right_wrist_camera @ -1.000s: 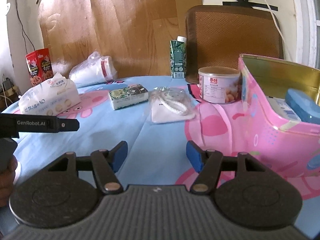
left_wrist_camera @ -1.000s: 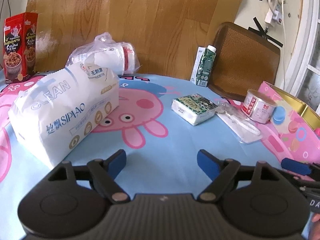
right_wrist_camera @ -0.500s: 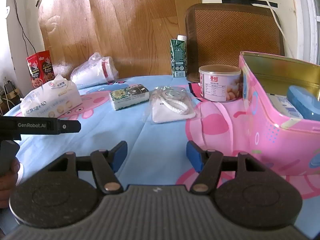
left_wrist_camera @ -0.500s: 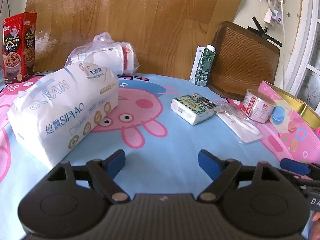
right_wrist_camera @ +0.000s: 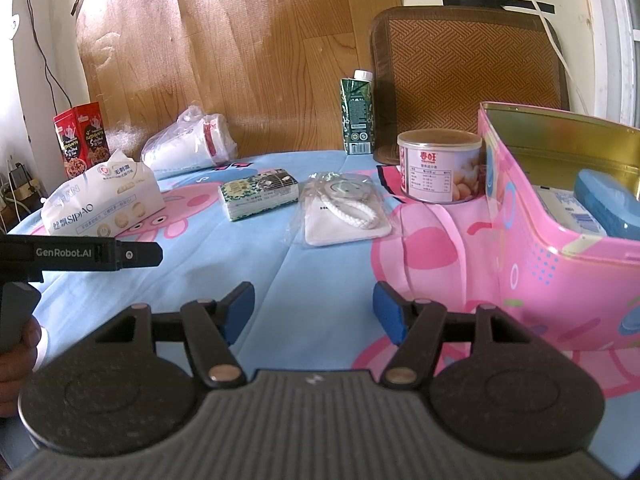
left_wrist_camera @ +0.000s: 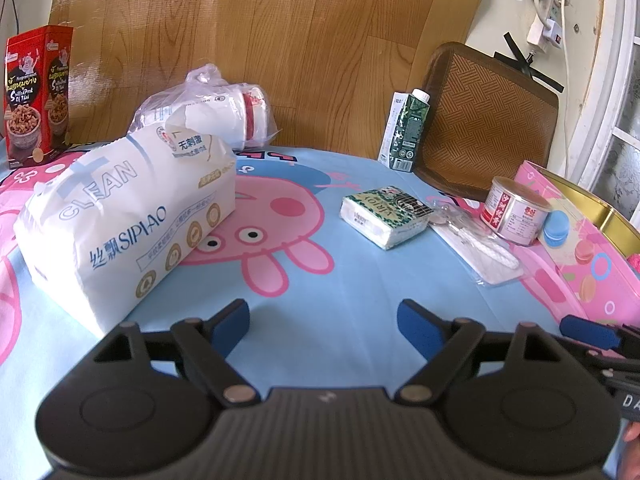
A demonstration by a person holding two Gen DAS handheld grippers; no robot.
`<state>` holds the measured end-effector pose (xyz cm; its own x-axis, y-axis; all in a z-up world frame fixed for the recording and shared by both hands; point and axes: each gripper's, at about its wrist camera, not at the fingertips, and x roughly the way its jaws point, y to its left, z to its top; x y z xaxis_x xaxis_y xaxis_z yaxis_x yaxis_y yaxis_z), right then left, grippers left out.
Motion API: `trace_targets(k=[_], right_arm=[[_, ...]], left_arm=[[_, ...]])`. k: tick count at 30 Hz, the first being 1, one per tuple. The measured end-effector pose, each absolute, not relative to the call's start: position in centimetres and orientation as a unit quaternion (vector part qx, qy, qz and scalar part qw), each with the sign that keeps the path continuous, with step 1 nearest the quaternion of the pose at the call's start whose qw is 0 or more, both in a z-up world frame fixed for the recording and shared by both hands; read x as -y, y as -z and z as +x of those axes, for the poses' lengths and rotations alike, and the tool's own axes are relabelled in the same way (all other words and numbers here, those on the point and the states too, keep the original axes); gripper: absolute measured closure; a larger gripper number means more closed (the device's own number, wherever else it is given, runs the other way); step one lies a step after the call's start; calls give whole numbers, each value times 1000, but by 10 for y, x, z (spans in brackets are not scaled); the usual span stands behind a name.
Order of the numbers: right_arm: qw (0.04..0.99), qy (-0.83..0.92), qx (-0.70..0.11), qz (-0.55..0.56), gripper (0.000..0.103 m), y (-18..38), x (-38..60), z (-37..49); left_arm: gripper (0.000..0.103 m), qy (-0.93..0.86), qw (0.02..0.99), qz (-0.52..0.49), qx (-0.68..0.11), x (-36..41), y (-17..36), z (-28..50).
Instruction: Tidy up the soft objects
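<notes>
Nearest the cameras, both grippers are hovering low over the blue cartoon tablecloth (left_wrist_camera: 344,280), each with its blue-padded jaws spread wide and holding nothing. The left gripper (left_wrist_camera: 323,322) is drifting slightly; compared with a second ago, the table items are sitting a touch lower and closer in its view, so it seems to be easing forward. The right gripper (right_wrist_camera: 313,308) is doing much the same, and the pink tin (right_wrist_camera: 560,256) at its right is sliding a little further right in its view.

Nothing on the table is shifting. Just left of the left gripper, the big tissue pack (left_wrist_camera: 120,216) is resting on the cloth. Further off, near the middle, a small tissue packet (right_wrist_camera: 260,194) is lying beside a bagged mask (right_wrist_camera: 344,214). Right of those, a can (right_wrist_camera: 440,172) is standing against the open tin, which is already holding a blue case (right_wrist_camera: 608,204). At the far edge, a bag of cups (left_wrist_camera: 208,108), a carton (right_wrist_camera: 358,114) and a red box (left_wrist_camera: 36,92) are standing.

Judging by this, the approach is only beginning; no soft item is picked yet.
</notes>
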<state>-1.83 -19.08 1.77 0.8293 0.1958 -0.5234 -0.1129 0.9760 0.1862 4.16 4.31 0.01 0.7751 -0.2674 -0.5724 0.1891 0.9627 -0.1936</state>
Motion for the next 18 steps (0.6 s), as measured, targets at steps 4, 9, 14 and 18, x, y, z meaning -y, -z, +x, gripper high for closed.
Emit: trace_targets(k=[4, 9, 14, 18], right_arm=[[953, -81, -281, 74, 35, -18, 191, -18], [953, -81, -281, 74, 35, -18, 191, -18], [953, -81, -281, 74, 34, -18, 191, -18], [954, -80, -280, 74, 32, -18, 191, -19]], left_arm=[[12, 121, 940, -63, -312, -44, 0, 42], [10, 122, 940, -69, -312, -43, 0, 41], [10, 123, 940, -69, -312, -44, 0, 41], [10, 122, 940, -69, -312, -44, 0, 41]])
